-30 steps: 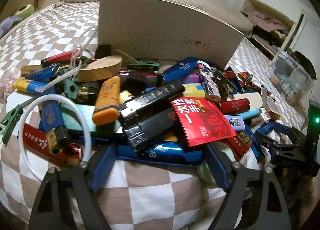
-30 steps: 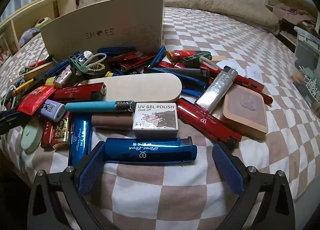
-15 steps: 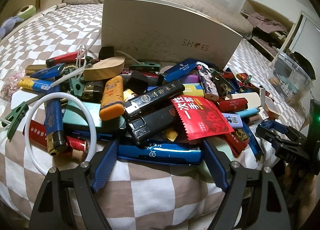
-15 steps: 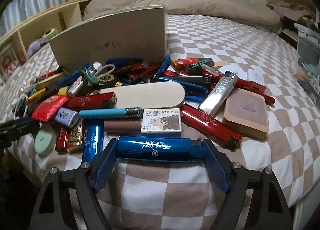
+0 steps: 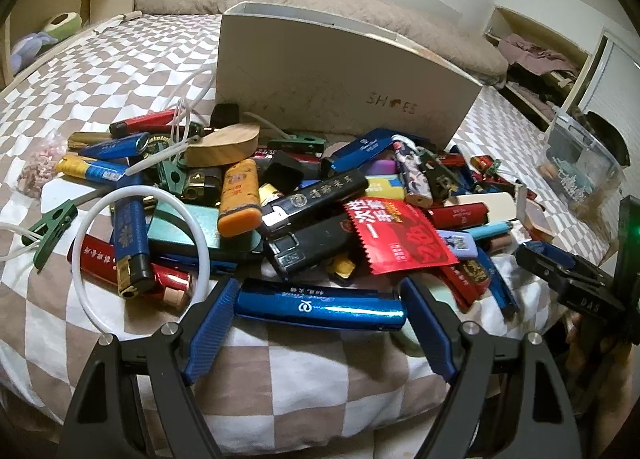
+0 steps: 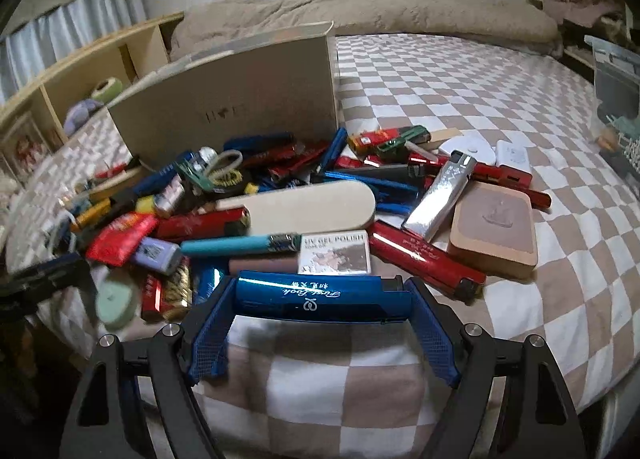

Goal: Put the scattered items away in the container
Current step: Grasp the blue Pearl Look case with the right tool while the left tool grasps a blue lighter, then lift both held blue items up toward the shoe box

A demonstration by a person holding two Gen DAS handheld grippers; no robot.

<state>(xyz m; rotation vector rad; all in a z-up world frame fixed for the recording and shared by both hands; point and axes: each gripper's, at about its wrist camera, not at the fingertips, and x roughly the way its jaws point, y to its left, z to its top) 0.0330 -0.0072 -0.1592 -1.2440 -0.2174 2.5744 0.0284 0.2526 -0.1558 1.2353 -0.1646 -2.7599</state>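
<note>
A heap of lighters (image 5: 304, 211) and small items lies on the checkered bed in front of a white shoe box (image 5: 340, 71). My left gripper (image 5: 320, 319) is shut on a glossy blue lighter (image 5: 320, 305), held endwise between the blue pads at the heap's near edge. In the right wrist view, my right gripper (image 6: 320, 311) is shut on another blue lighter (image 6: 320, 295), raised slightly above the bedsheet with its shadow below. The shoe box (image 6: 240, 99) stands behind the heap there too. Each gripper shows at the edge of the other's view.
A white cord loop (image 5: 140, 243), green clips and a red sachet (image 5: 396, 239) lie in the heap. A wooden block (image 6: 496, 235), a silver lighter (image 6: 440, 195) and a gel polish box (image 6: 336, 253) sit near the right gripper. A clear plastic bin (image 5: 580, 163) stands beside the bed.
The right gripper's jaws closed onto the blue lighter and lifted it a little off the sheet. The left gripper kept its hold on its blue lighter and barely moved.
</note>
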